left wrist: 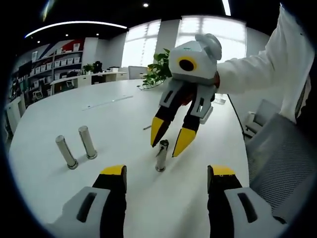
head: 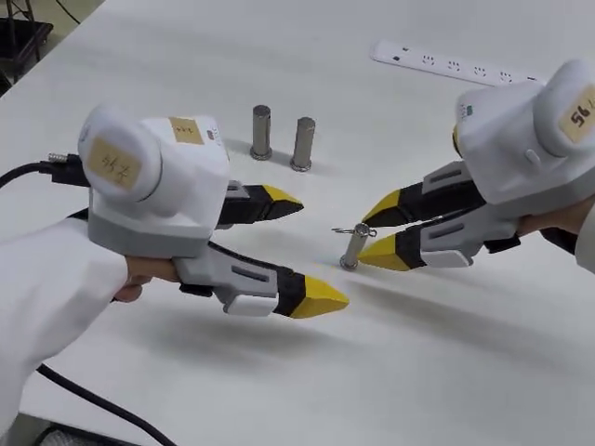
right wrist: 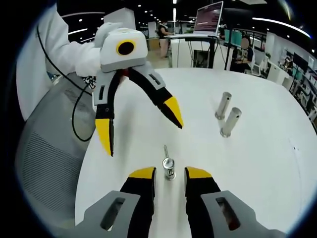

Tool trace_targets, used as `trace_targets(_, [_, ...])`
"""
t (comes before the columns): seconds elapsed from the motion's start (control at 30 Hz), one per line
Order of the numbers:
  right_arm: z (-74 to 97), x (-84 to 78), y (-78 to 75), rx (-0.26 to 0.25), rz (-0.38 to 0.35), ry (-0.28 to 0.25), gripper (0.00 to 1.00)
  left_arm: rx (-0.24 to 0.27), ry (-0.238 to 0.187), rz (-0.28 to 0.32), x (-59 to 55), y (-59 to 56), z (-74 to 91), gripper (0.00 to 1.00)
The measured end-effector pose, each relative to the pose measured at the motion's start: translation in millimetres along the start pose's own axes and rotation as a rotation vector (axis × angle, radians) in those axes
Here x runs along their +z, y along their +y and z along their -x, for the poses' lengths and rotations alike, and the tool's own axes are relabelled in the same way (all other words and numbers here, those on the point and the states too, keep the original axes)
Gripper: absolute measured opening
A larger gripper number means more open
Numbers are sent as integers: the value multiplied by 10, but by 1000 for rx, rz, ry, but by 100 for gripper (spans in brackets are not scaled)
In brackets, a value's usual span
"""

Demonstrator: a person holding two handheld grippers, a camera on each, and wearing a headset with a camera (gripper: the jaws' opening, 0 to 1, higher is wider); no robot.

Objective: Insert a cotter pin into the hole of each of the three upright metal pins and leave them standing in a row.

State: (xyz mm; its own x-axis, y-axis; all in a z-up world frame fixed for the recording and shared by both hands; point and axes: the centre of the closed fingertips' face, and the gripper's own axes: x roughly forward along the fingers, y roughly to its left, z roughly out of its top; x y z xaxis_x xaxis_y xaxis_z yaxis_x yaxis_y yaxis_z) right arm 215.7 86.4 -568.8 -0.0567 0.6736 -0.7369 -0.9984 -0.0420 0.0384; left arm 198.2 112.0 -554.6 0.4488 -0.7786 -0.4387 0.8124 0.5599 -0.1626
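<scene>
**Near pin and the two grippers.** The metal pin [head: 352, 251] that carries a cotter pin [head: 351, 230] stands nearly upright on the workbench [head: 279, 390], directly between the jaw tips of the right gripper [head: 362, 242]. This gripper's jaws are slightly parted and flank the pin on either side. In the right gripper view a narrow gap shows on each side, so contact cannot be confirmed. The cotter pin's long axis lies level across the top of the pin, running away from the right gripper and toward the left gripper [head: 324, 252]. The left gripper's jaws are spread wide, hold nothing, and are clearly farther from the pin. Two bare pins [head: 261, 132] [head: 303, 144] stand side by side, well apart beyond. Bringing the near pin into their row would likely fall to the right gripper.
</scene>
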Motion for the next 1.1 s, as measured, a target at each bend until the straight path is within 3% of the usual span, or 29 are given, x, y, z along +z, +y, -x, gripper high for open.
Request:
trace_targets(0.1, [-22,11,4,2,-2,0,18,5,-10,-8,29,-7,46,73])
trace_targets(0.23, [-63,22,14,7,-5,0,18,0,11,-43,46,-50,105,81])
trace_targets(0.43, [-111,19,28,13,-1,9,14,-15,-12,-34,112,-115,167,91])
trace_targets(0.53, [-122,17,32,14,-1,11,13,-25,-5,-14,93,-142,166,97])
trace_targets(0.6, [-130,17,34,15,-1,13,13,-24,0,-26,52,-140,156,99])
trace_targets(0.67, [-135,12,31,15,3,19,12,-32,5,12,-7,-130,145,99])
trace_targets(0.73, [-141,2,23,11,-1,26,11,-29,3,14,-35,-122,153,99])
trace_targets(0.83, [-148,-2,24,13,-4,27,9,-35,-3,39,-43,-137,158,99])
trace_targets(1.1, [-155,-2,50,27,24,34,5,-25,5,32,-58,-123,176,99])
